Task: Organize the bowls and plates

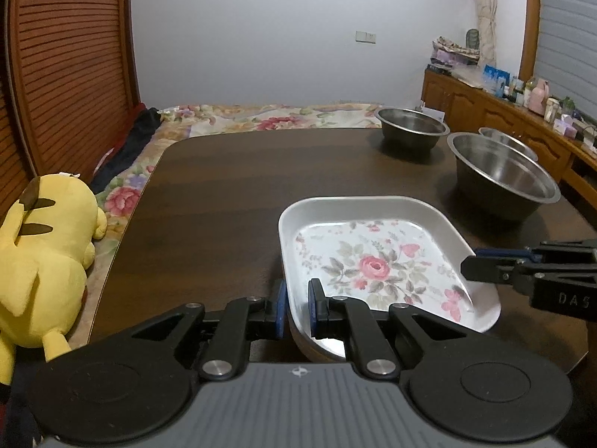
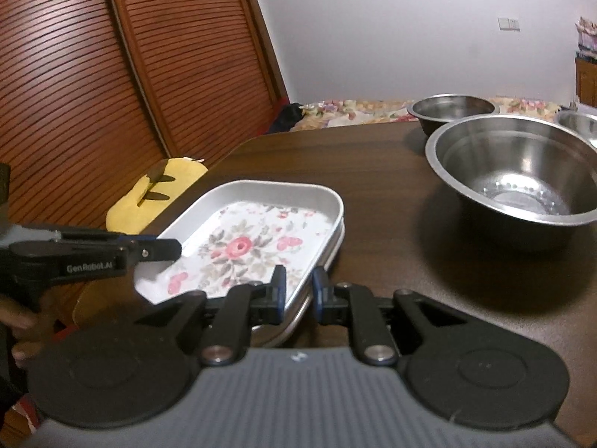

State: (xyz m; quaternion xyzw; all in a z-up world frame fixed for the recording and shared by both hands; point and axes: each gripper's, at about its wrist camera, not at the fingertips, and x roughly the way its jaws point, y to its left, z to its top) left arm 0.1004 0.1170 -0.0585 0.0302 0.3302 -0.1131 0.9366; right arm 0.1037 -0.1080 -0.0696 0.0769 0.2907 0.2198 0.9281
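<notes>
A dark brown wooden table with rounded corners [image 1: 231, 194] fills the middle of a bedroom, with a floral bedspread [image 1: 261, 117] beyond its far edge at 12 o'clock, slatted wooden wardrobe doors [image 2: 93, 86] toward 9 o'clock and a pale wall behind. On the table lies a white rectangular tray with a pink rose pattern [image 1: 373, 265], resting on a second, similar tray whose rim shows beneath it [image 2: 337, 240]. The left gripper [image 1: 297, 310] is clamped on the near left rim of the top tray; the right gripper [image 2: 299, 293] is clamped on its near right rim. A large stainless steel bowl [image 2: 515, 186] stands at 2 o'clock from the trays, a smaller steel bowl [image 1: 410, 127] farther off at 1 o'clock, and a third steel bowl's rim [image 1: 507, 142] shows just behind the large one.

The right gripper's side reads "DAS" in the left wrist view; the left gripper's side reads "GenRobot.AI" in the right wrist view.

Only the left wrist view shows the yellow plush toy [image 1: 44, 261] whole, at 9 o'clock off the table, and a wooden sideboard crowded with bottles [image 1: 522, 104] at 2 o'clock. Only the right wrist view shows a person's fingers [image 2: 22, 321] behind the left gripper.
</notes>
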